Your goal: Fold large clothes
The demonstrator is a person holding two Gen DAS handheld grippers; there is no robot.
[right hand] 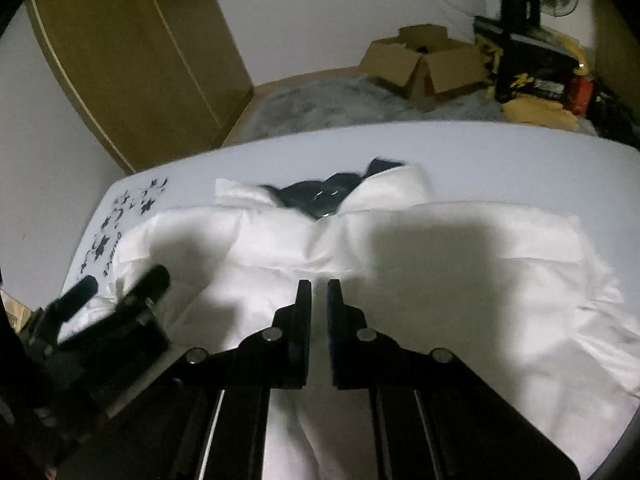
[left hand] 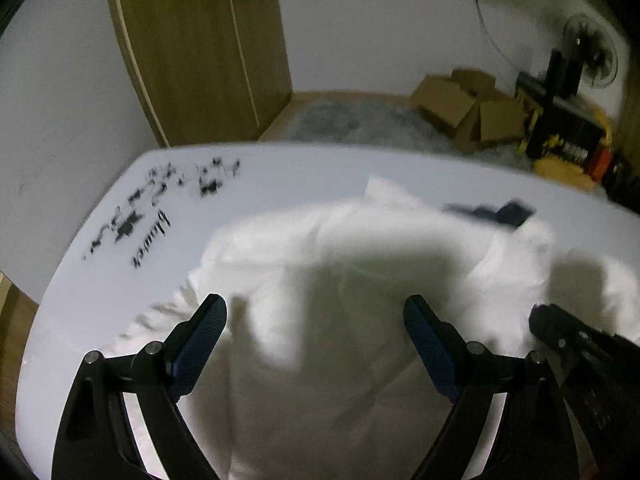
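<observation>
Left gripper [left hand: 314, 312]: my fingers [left hand: 200, 344] stand wide apart, nothing between them. They hang over the near part of the white garment [left hand: 360, 280]; whether the tips touch the cloth I cannot tell, the frame is blurred.

Right gripper [right hand: 319, 284]: fingers [right hand: 303, 320] drawn nearly together, a thin slit left between the pads. White cloth shows behind the slit, but I cannot tell whether any fold is pinched in it. The tips sit above the middle of the garment, just below a horizontal seam.

Each gripper shows in the other's view: the right one at the lower right edge of the left wrist view [left hand: 560, 340], the left one at the lower left of the right wrist view [right hand: 116, 296], both over the garment, near each other.

Garment [right hand: 440, 260]: white, large, spread across the white table [right hand: 480, 152], rumpled at its left edge. A dark blue piece [right hand: 320, 194] lies at its far edge, between two white flaps.

Table: black floral print with lettering [left hand: 160, 208] on its left end.

Background: wooden wardrobe [left hand: 192, 48], open cardboard boxes [right hand: 424, 64] on the floor, a fan [left hand: 590, 50] by the wall.
</observation>
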